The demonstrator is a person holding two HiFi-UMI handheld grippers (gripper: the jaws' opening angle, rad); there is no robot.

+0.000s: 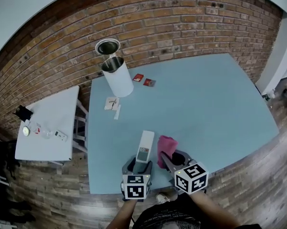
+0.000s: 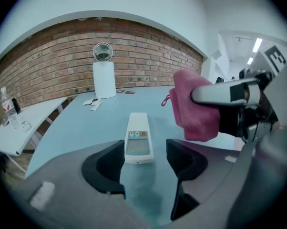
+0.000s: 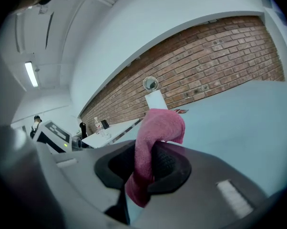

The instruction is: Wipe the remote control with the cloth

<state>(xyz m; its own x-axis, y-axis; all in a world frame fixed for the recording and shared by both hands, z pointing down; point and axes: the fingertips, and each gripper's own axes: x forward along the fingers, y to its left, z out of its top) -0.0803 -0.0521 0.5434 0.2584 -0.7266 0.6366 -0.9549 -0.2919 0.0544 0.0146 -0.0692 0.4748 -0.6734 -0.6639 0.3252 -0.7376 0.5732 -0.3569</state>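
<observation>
so the remote control (image 1: 144, 148) lies flat on the blue table (image 1: 220, 94), close to the near edge. the left gripper (image 2: 144, 157) has its jaws apart, one on each side of the remote's near end, and it is not squeezing. one jaw may just touch the remote's side, but that is hard to tell. i think it waits there to stop the remote sliding. the right gripper (image 3: 144, 165) is pinched tight on the pink cloth (image 3: 155, 128). the cloth hangs just beside the remote, not touching it, ready to rub. wiping looks not yet begun.
</observation>
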